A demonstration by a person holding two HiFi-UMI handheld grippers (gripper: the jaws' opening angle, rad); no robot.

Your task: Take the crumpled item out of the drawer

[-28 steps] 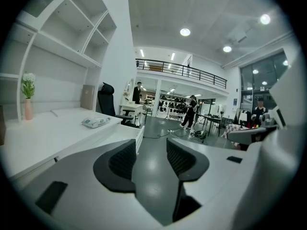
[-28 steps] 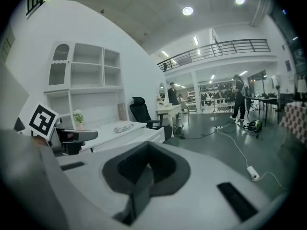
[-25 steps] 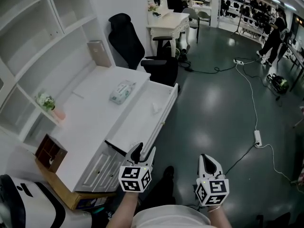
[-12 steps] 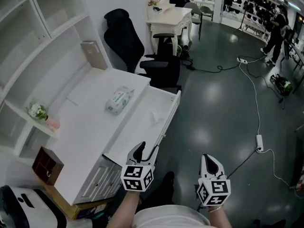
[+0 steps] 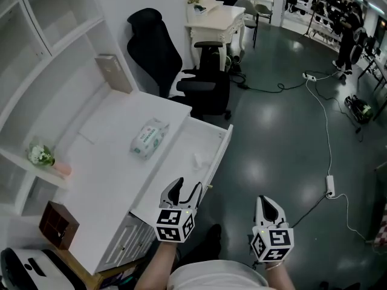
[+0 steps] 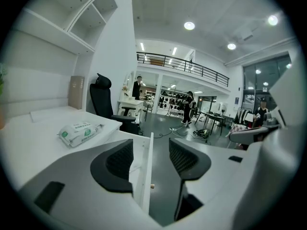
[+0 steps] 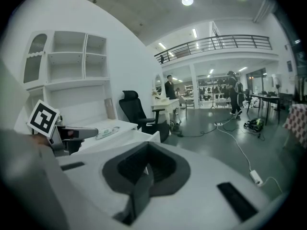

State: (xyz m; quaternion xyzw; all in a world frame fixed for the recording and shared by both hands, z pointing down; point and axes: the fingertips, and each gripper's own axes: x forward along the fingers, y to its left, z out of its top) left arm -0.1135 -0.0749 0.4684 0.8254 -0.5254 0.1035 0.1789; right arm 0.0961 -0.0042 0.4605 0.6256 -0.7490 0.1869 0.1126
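The white desk drawer (image 5: 176, 173) stands pulled out. A small white crumpled item (image 5: 197, 159) lies inside it near its front wall. My left gripper (image 5: 185, 187) hovers over the drawer's near corner, well short of the crumpled item; its jaws are opening with nothing between the pads. In the left gripper view the left gripper (image 6: 150, 150) straddles the line of the drawer's front wall (image 6: 148, 162) without touching it. My right gripper (image 5: 265, 201) hangs over the floor to the right of the drawer, shut and empty; the right gripper view shows the right gripper (image 7: 148, 166) with its jaws together.
A pack of wet wipes (image 5: 149, 138) lies on the desk top (image 5: 103, 162). A black office chair (image 5: 202, 89) stands past the drawer's far end. A brown box (image 5: 58, 224) and a flower pot (image 5: 42, 156) sit at the left. A cable with a power strip (image 5: 330, 185) crosses the floor.
My left gripper's jaws have spread wider. The head view has shifted, so the desk and drawer sit lower and more to the left; both grippers keep their places near the drawer's near corner.
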